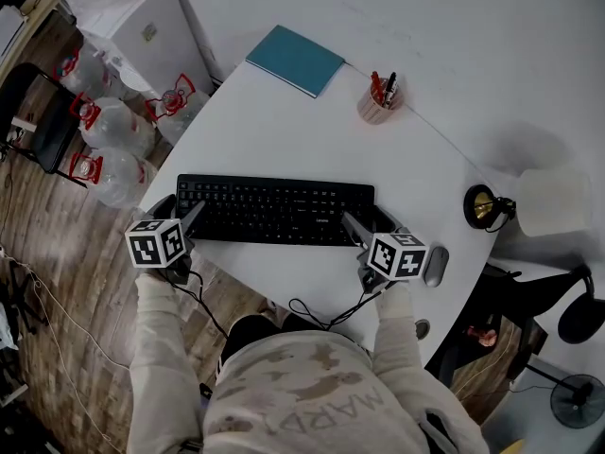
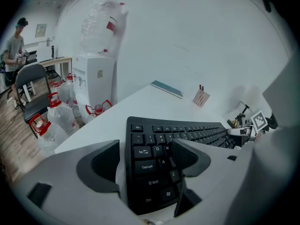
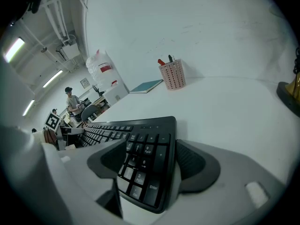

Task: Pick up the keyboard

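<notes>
A black keyboard (image 1: 274, 209) lies flat on the white table (image 1: 284, 130), near its front edge. My left gripper (image 1: 178, 211) straddles the keyboard's left end (image 2: 149, 165): one jaw stands outside the edge with a sliver of table showing between, the other hangs over the keys. My right gripper (image 1: 371, 220) straddles the right end at the number pad (image 3: 145, 156), with one jaw over the keys and one beside the edge. Both grippers are open, and neither pair of pads presses on the keyboard.
A grey mouse (image 1: 435, 265) sits just right of my right gripper. Farther back are a pen cup (image 1: 380, 102) and a teal notebook (image 1: 295, 60). A brass-coloured lamp base (image 1: 482, 206) stands at the right edge. Water bottles (image 1: 113, 126) and a chair (image 1: 38, 121) stand on the floor to the left.
</notes>
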A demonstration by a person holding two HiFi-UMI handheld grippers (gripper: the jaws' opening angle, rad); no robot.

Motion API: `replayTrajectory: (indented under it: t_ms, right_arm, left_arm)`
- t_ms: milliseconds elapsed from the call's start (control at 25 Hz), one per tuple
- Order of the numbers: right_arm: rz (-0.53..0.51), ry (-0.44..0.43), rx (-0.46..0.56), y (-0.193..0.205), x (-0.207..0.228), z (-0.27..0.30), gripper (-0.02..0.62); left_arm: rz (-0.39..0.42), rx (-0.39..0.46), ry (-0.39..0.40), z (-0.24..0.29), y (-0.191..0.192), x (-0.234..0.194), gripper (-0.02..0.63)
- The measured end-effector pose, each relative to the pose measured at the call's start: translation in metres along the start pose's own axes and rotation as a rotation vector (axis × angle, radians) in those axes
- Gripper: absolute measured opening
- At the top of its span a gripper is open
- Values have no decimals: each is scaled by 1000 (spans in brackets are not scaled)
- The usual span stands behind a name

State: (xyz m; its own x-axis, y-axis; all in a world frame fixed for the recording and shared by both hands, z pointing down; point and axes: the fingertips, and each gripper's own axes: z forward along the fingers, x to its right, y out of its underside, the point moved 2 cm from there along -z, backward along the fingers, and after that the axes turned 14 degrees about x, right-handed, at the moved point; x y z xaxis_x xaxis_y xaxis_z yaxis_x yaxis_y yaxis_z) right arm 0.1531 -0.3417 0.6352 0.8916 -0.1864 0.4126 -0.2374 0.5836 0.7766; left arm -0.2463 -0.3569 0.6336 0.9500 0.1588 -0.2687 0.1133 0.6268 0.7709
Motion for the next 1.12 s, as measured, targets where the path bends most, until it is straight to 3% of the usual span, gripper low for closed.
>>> replayTrajectory:
  t_ms: [520,1120]
  right_arm:
    - [17,52,17,-4,3,-1,304]
    - [-123,63,266,-57,-52,-55,282]
  left_arm:
    - [-8,35,-19,-7,3,4,314]
    - [55,282,16,-79,-53,15,314]
